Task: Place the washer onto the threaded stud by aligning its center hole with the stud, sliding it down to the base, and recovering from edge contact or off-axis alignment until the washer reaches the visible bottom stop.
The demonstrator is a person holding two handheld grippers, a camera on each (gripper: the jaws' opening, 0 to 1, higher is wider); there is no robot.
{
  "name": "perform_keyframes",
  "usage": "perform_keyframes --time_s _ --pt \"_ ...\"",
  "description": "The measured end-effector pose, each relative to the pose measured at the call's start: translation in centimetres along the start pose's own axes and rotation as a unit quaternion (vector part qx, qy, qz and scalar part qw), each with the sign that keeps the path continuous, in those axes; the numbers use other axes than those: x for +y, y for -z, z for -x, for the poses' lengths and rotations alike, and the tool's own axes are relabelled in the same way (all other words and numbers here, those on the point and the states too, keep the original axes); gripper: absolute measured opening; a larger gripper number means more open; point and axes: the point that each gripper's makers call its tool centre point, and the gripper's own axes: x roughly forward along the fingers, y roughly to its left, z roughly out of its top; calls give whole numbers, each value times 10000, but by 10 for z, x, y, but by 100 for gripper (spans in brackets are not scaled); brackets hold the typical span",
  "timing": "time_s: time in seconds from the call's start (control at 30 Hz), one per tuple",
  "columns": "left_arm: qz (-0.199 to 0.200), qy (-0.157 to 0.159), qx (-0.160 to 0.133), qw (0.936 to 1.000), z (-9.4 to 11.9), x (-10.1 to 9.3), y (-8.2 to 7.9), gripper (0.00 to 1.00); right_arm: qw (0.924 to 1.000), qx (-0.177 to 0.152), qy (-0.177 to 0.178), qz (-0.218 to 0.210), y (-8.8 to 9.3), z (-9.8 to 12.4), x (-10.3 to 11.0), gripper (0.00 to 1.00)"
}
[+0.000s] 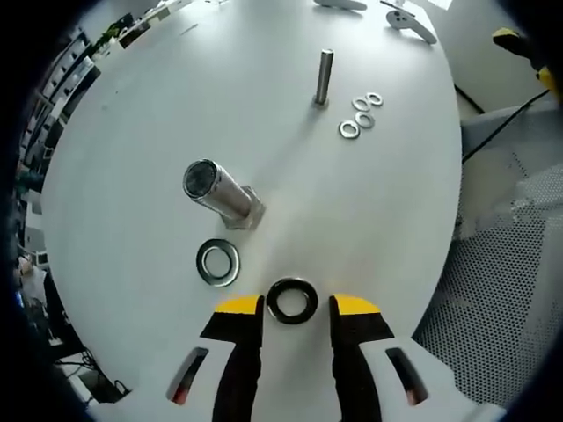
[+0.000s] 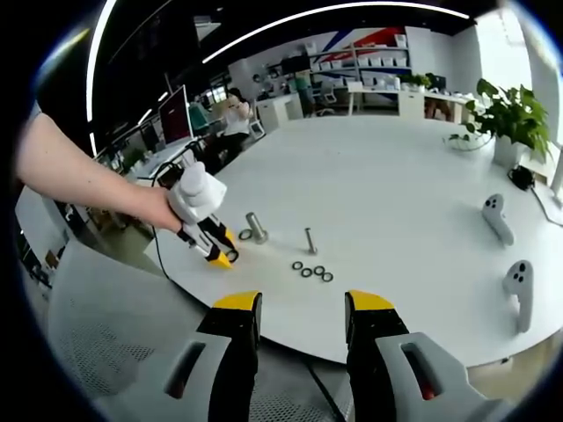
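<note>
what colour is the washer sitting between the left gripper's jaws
Black. The washer between the open jaws of the left gripper is a dark ring, clearest in the left gripper view.

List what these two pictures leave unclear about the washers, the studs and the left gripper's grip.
- Left gripper view: the black ring washer lies between the open left gripper; contact cannot be told.
- Left gripper view: the large steel threaded stud leans at the lens, hiding its bottom stop.
- Right gripper view: the four small silver washers are too small to compare.

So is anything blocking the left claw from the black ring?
No, nothing visible. The black ring lies flat on the white table, right between the open tips of the left claw. The silver washer sits off to one side.
</note>
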Motion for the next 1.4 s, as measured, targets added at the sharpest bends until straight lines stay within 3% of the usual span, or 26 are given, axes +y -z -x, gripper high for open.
perform_keyframes --time_s 0.33,0.6,1.4 --pt "-254 25 69 9996 -1 -2 2 31 10000 -32 -12 -7 -1 0 1 40" --pt "-256 -11 45 9997 -1 3 2 21 10000 -25 -6 -14 -1 0 1 40" --pt "-263 -42 59 9996 5 -4 2 19 10000 -1 -6 11 0 0 1 40"
